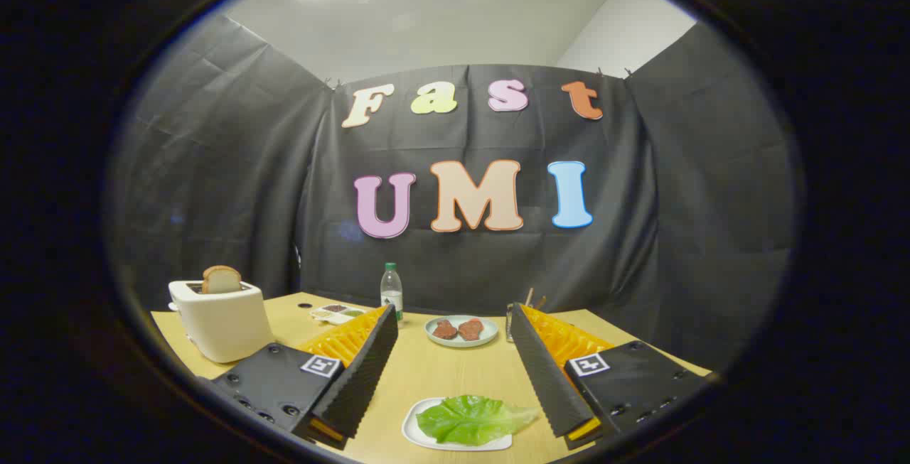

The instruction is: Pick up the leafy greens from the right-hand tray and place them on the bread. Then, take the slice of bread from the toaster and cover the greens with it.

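Gripper [455,329] level above desk [426,371], fingers wide apart, holding nothing; lettuce [473,419] on plate [412,432] between them at near edge; toaster [220,318] at left edge

Gripper view looks forward, low over table [441,371].

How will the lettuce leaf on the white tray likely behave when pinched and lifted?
The lettuce leaf looks thin and ruffled, so it probably flops and weighs little. It overhangs the white tray, so a pinch may drag it. The tongs stand open, the leaf between the fingers.
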